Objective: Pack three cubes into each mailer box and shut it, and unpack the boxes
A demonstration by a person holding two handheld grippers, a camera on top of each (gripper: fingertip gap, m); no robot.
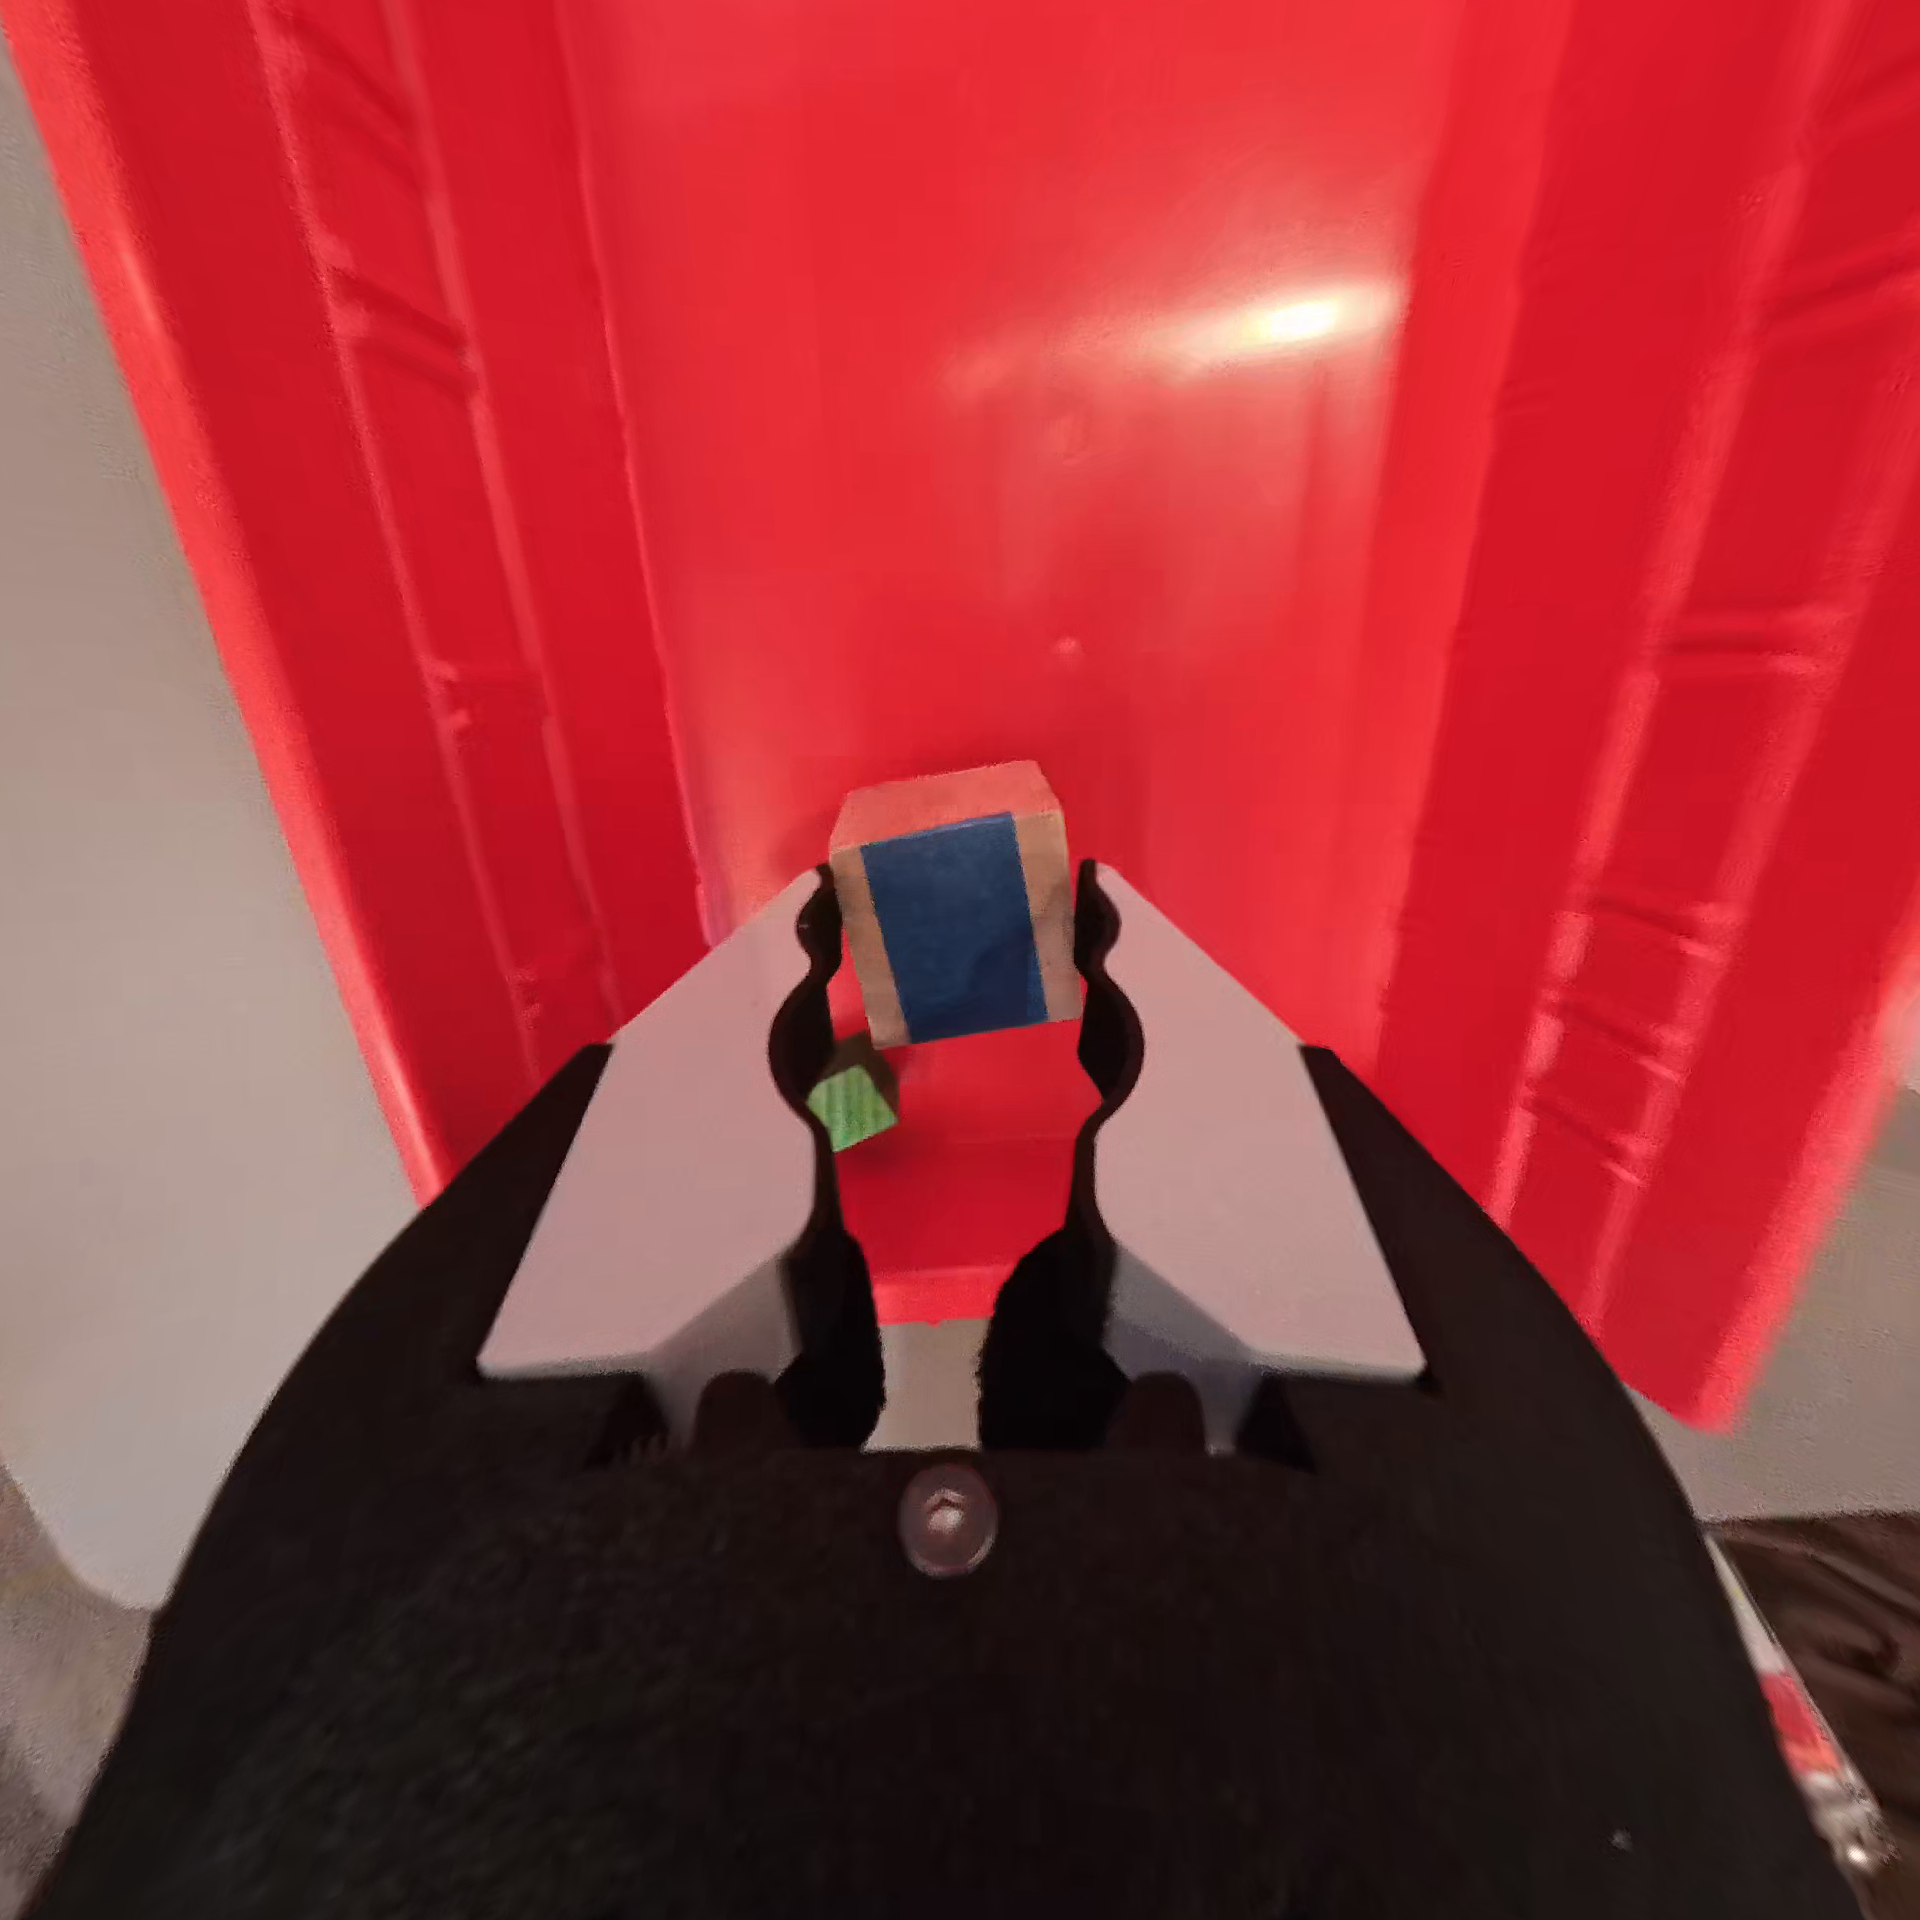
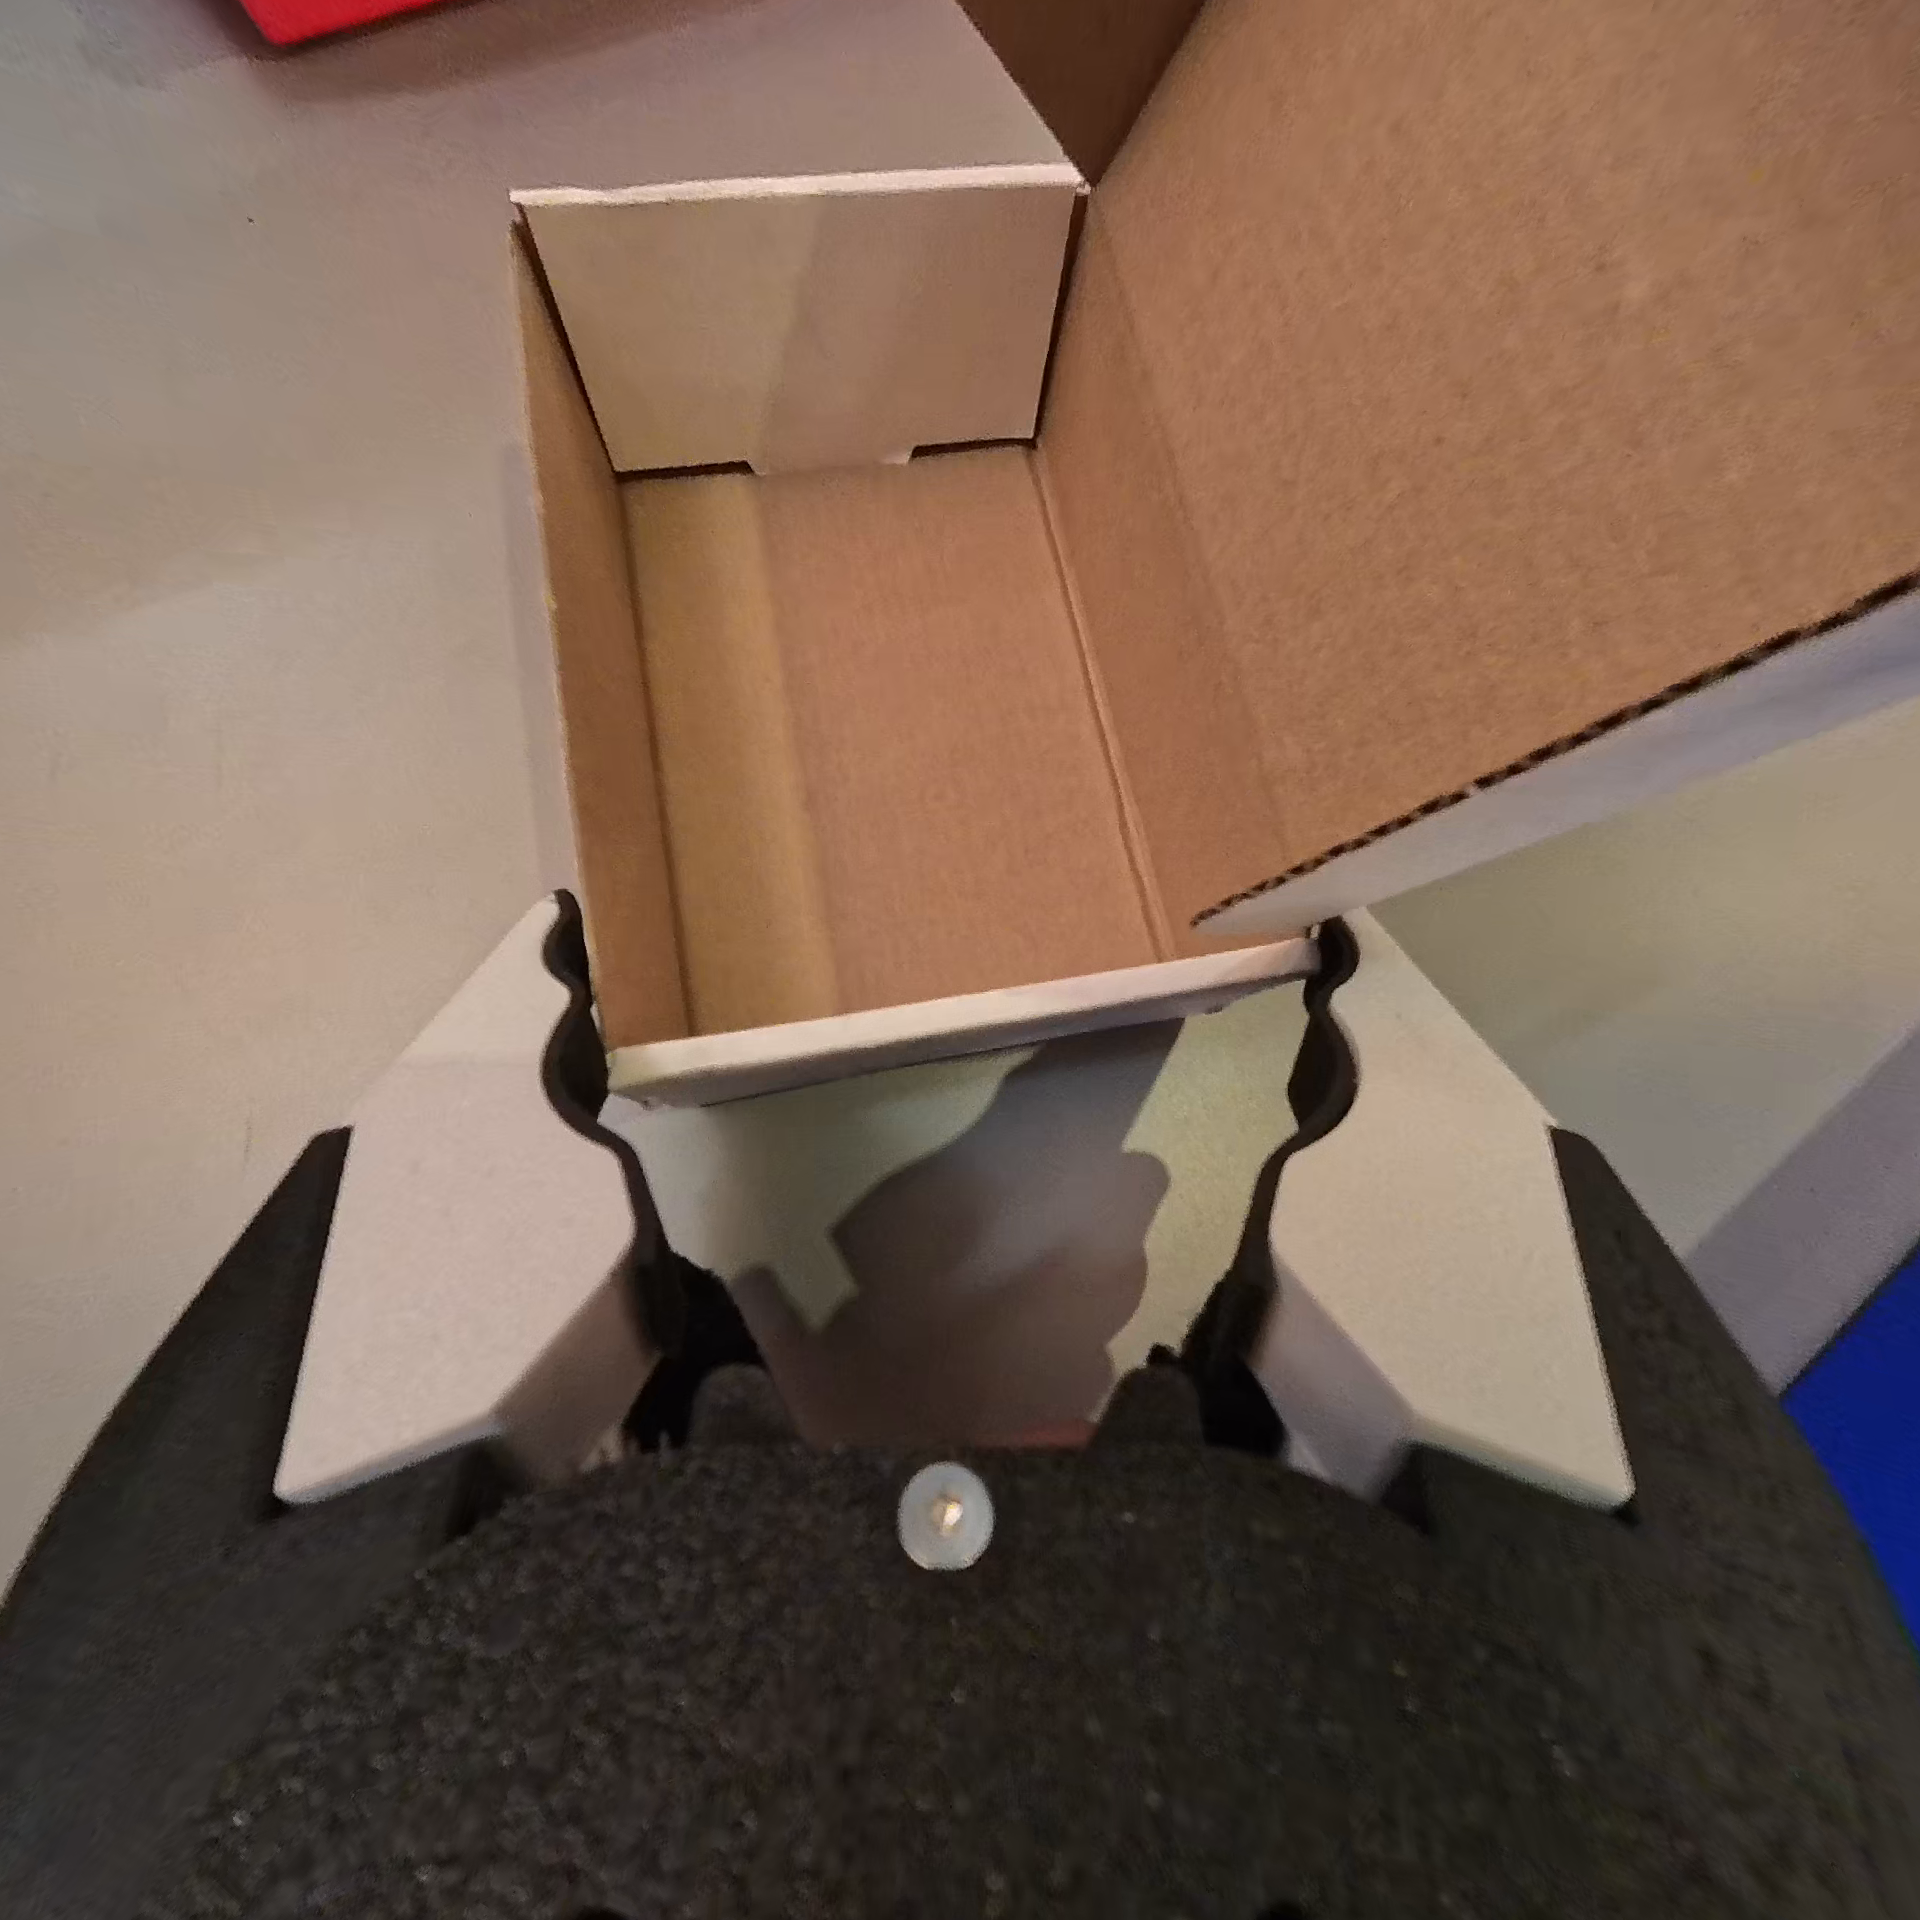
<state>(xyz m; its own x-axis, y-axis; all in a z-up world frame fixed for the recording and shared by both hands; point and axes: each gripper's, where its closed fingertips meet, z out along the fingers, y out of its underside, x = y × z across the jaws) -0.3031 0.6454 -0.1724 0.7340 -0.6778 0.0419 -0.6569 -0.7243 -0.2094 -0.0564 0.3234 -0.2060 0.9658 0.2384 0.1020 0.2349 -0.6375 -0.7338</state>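
In the left wrist view my left gripper (image 1: 956, 883) is shut on a wooden cube with a blue taped face (image 1: 951, 925) and holds it above the inside of a red bin (image 1: 1039, 468). A green cube (image 1: 854, 1110) lies on the bin floor below it. In the right wrist view my right gripper (image 2: 951, 935) spans the near end of an open mailer box (image 2: 592, 644), with one finger pressed on each side wall. The box is white outside and brown inside, and it is empty. Its lid (image 2: 1455, 416) stands open on the right.
The red bin has ribbed side walls (image 1: 1662, 727) and stands on a pale table (image 1: 125, 831). In the right wrist view a corner of the red bin (image 2: 312, 16) shows at the top left and a blue object (image 2: 1860, 1403) at the right edge. One gripper's finger ends stand about 40 cm off the other's.
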